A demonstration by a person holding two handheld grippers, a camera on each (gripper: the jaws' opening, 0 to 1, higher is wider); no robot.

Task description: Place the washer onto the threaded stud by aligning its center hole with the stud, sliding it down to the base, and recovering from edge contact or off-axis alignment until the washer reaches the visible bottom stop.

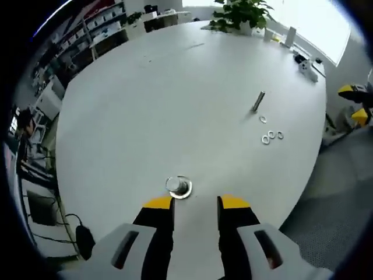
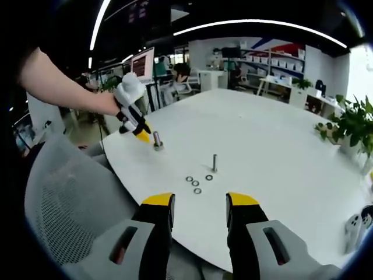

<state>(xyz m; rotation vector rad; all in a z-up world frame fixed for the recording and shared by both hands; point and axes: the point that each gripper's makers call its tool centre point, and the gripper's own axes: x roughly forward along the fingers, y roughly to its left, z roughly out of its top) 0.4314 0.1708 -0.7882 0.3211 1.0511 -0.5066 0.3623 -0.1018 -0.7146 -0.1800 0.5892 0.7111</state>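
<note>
A short threaded stud (image 1: 179, 186) stands upright on the white table (image 1: 175, 105), with a metal ring around its base, just ahead of my left gripper (image 1: 196, 203). That gripper is open and holds nothing. A second stud (image 1: 257, 101) stands farther off, and several loose washers (image 1: 271, 136) lie beside it. In the right gripper view this second stud (image 2: 214, 163) stands ahead with the washers (image 2: 197, 182) in front of it. My right gripper (image 2: 200, 200) is open over the near table edge. The left gripper (image 2: 140, 133) appears beside the first stud (image 2: 157, 140).
A grey mesh chair (image 2: 70, 198) stands by the near table edge at the left. Potted plants (image 2: 349, 125) sit at the far side of the table. Small items (image 1: 306, 65) lie near the plant. A person's arm (image 2: 64, 87) reaches in from the left.
</note>
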